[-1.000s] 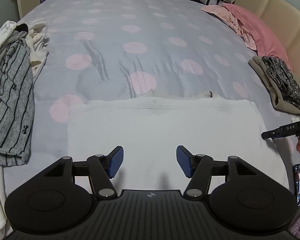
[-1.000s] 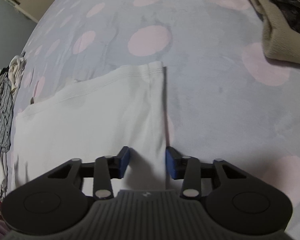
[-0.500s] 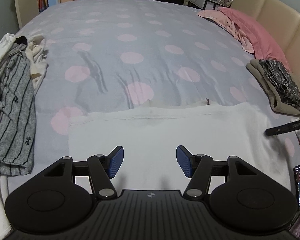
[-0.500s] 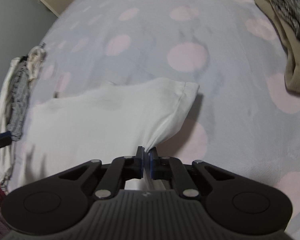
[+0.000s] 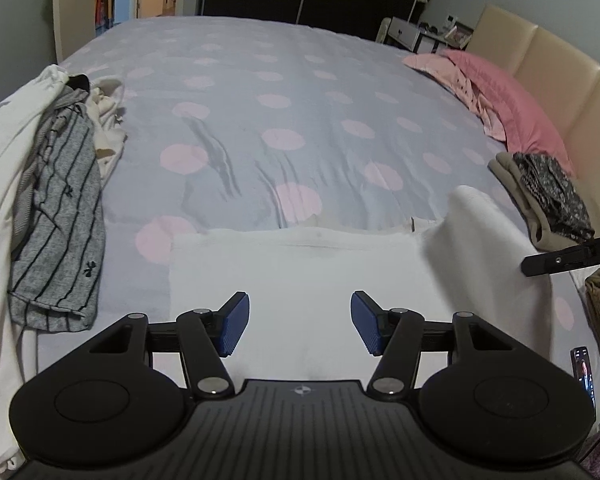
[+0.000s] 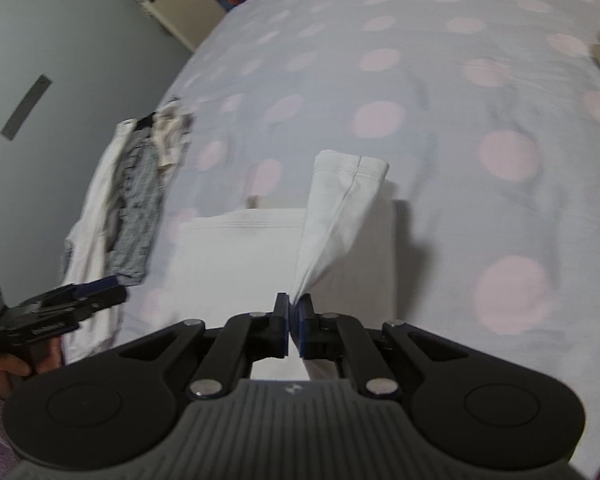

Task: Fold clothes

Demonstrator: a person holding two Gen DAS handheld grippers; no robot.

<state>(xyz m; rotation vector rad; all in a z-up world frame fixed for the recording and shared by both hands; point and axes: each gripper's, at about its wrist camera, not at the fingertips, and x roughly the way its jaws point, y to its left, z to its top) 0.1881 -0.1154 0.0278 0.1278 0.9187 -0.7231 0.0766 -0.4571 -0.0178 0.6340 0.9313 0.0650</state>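
A white garment [image 5: 300, 272] lies flat on the dotted grey bedspread [image 5: 284, 92]. My left gripper [image 5: 299, 328] is open and empty, hovering over the garment's near edge. My right gripper [image 6: 294, 320] is shut on the garment's right side and holds that flap [image 6: 340, 208] lifted above the flat part [image 6: 236, 252]. The raised flap also shows in the left wrist view [image 5: 480, 248], with the right gripper's tip [image 5: 572, 258] beside it. The left gripper shows in the right wrist view [image 6: 80, 300], held by a hand.
A pile of unfolded clothes with a grey striped shirt [image 5: 60, 216] lies at the bed's left edge. Folded clothes [image 5: 548, 196] sit at the right by the pink pillows [image 5: 512, 108] and beige headboard [image 5: 560, 64]. A phone [image 5: 582, 372] lies at the near right.
My right gripper closed on the garment's right edge, then lifted it and carried it leftward over the flat part. My left gripper rose slightly and stayed open.
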